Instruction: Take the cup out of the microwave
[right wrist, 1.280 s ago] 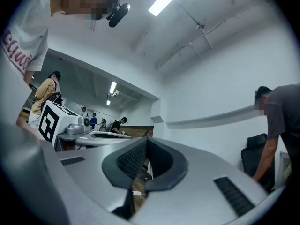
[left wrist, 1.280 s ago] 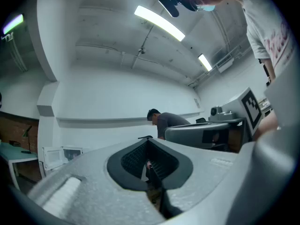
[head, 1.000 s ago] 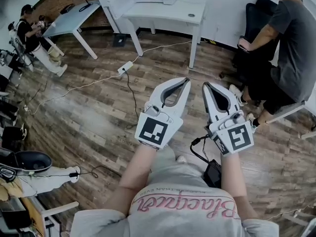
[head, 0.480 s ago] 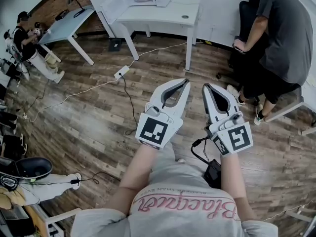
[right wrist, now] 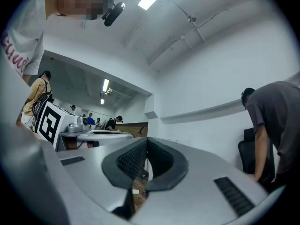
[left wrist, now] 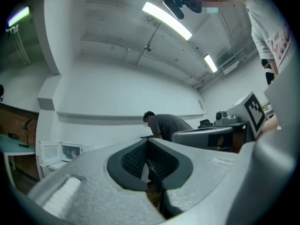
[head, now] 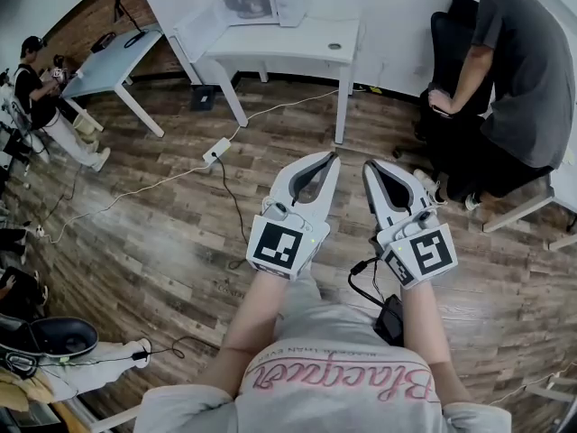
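Holding two claws out over the wooden floor (head: 162, 233), the person wearing the head camera stands well apart from the microwave (head: 249, 5). The left claw (head: 332, 157) is fully closed: in its own view the two dark pads meet at the tip and nothing is between them. The right claw (head: 370, 166) is closed in the same way, pads together, and it also holds nothing. Both claws touch only the air, side by side, pointing toward the far wall.

One microwave stands at the left end of one white counter (head: 302, 36), and its door (head: 200, 31) hangs open to the left. The cup cannot be made out from here; the inside of the microwave is too small and dim to read. One small round thing (head: 334, 46) lies on the same counter.

A second, grey-blue counter (head: 108, 57) stands further left. Two other people are visible: one person in a grey shirt (head: 523, 70) bending at the right, one seated person (head: 36, 70) at the left edge. One power strip (head: 216, 150) lies on the floor.
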